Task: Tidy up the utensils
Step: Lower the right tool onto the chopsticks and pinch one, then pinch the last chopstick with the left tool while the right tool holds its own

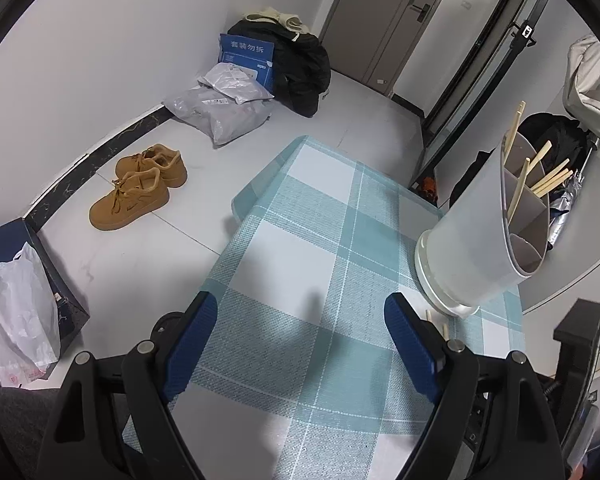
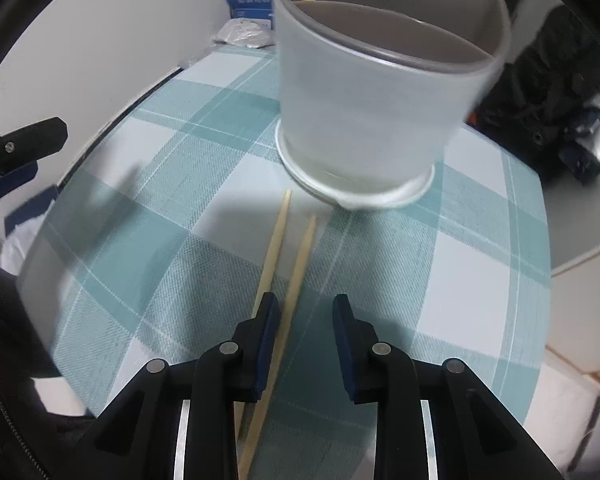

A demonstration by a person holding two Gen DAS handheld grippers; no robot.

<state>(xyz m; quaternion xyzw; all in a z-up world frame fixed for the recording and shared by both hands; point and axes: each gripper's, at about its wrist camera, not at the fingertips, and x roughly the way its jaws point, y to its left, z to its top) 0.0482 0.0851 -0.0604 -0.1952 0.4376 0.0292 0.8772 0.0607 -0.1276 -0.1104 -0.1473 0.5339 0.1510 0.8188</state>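
Two loose chopsticks lie on the checked desk, just before the utensil holder near its far edge. The right gripper hovers above them, jaws narrowly apart, gripping nothing. The left gripper hangs over bare cloth, jaws wide.

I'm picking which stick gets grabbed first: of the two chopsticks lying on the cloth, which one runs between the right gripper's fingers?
The right-hand chopstick runs into the open right gripper; the left chopstick passes behind its left finger.
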